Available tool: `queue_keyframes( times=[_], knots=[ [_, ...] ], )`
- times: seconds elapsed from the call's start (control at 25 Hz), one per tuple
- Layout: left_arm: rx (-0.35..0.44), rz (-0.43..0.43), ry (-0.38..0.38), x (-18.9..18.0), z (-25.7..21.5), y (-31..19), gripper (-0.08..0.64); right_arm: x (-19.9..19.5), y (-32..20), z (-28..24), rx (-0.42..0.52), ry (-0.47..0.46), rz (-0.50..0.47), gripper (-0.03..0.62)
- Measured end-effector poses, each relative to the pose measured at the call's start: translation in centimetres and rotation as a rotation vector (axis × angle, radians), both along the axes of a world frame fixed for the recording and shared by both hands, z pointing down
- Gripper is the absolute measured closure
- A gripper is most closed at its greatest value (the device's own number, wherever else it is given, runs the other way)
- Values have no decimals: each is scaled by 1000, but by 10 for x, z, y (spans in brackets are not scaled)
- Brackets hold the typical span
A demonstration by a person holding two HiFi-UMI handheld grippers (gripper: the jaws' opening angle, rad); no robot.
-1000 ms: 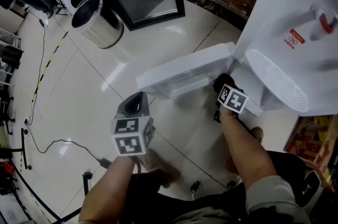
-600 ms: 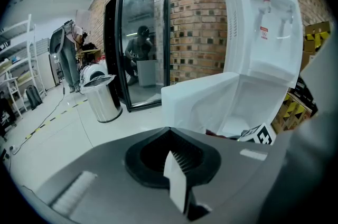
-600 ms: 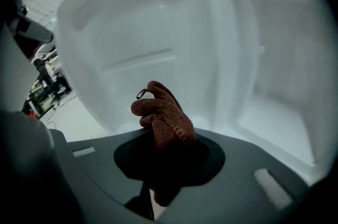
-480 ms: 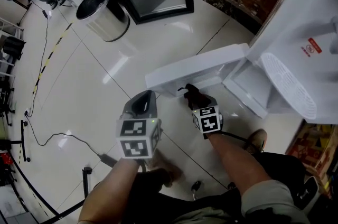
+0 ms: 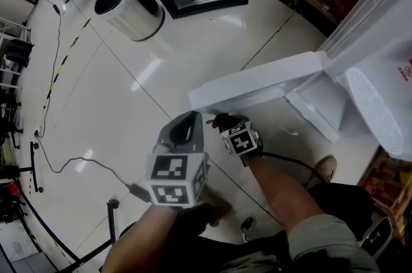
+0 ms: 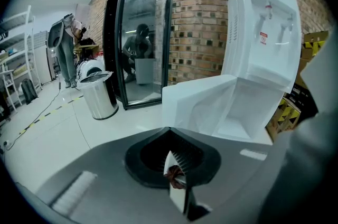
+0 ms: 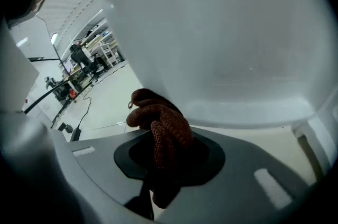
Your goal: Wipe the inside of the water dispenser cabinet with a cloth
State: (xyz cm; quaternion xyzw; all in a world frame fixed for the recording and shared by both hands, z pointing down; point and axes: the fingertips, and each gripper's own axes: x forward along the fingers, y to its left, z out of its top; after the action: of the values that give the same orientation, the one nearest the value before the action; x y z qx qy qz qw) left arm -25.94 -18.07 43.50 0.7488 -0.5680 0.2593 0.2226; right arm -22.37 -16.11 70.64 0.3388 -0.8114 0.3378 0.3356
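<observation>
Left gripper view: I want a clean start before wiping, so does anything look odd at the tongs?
Yes. The left gripper has its tongs shut, yet a small reddish-brown scrap is caught between them. It resembles the brown cloth held by the right gripper; whether it is cloth I cannot tell.

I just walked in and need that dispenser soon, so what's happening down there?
A person is working at the water dispenser with two handheld grippers. The right gripper has its fingers clamped on a reddish-brown cloth and sits by the outer edge of the open cabinet door, outside the cabinet. The left gripper is shut and hangs over the floor beside it.
</observation>
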Motion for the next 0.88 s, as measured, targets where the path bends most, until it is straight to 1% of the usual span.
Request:
queue_keyframes(
  times=[0.12,0.24,0.44,0.52,0.56,0.64,0.72,0.76,0.8,0.88],
  knots=[
    [-2,0,11,-1,-1,-3,560,22,-22,7,-5,18,100,491],
    [-4,-3,12,-3,0,-5,560,36,-32,9,-16,4,165,490],
    [4,-12,10,-4,-1,-8,560,50,-38,8,-45,-13,265,491],
    [-2,2,15,-2,1,-7,560,59,-41,8,-47,-11,304,490],
    [-11,36,23,5,2,-6,560,68,-44,8,-45,-5,335,490],
    [-26,147,27,33,4,1,560,92,-52,9,-41,12,421,491],
    [-17,260,-1,64,3,9,560,125,-60,11,-37,33,520,491],
    [-11,303,-12,76,3,12,560,144,-63,11,-32,50,569,491],
    [-10,332,-16,84,3,14,560,164,-66,12,-26,71,618,491],
    [-17,352,-1,94,2,16,560,205,-68,11,-16,111,720,491]
  ],
)
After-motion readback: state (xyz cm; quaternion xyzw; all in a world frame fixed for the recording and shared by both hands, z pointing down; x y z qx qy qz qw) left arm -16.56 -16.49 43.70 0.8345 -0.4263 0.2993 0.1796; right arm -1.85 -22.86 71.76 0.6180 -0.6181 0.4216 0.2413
